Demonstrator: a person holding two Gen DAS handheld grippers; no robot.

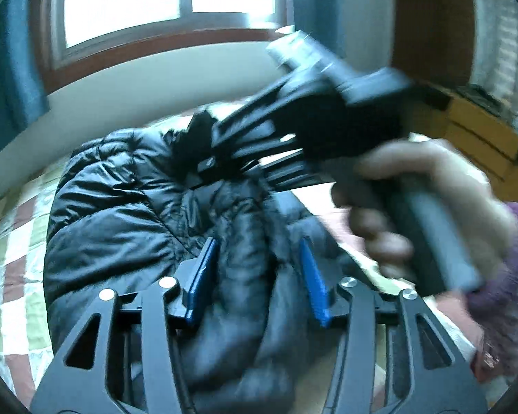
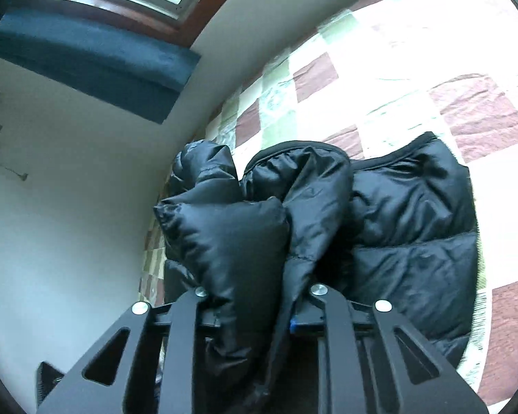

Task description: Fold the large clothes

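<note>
A black puffer jacket (image 1: pixel 127 214) lies bunched on a checked bedspread (image 1: pixel 7 241). My left gripper (image 1: pixel 259 269) has its blue pads (image 1: pixel 203 276) spread apart, with a thick fold of the jacket lying between them. My right gripper (image 2: pixel 252 314) is shut on a bunched fold of the jacket (image 2: pixel 231 241), which hides its pads. The rest of the jacket (image 2: pixel 414 241) hangs down to the bedspread (image 2: pixel 414 86). In the left wrist view the right gripper (image 1: pixel 203 155) is blurred, held by a hand (image 1: pixel 414 214), with its fingers at the jacket's upper edge.
A white wall (image 1: pixel 155 79) and a window with a brown frame (image 1: pixel 148 45) stand behind the bed. A blue curtain (image 1: pixel 7 69) hangs at the left. Yellow-brown boxes (image 1: pixel 480 138) stand at the right. A purple sleeve (image 1: pixel 507 276) covers the arm.
</note>
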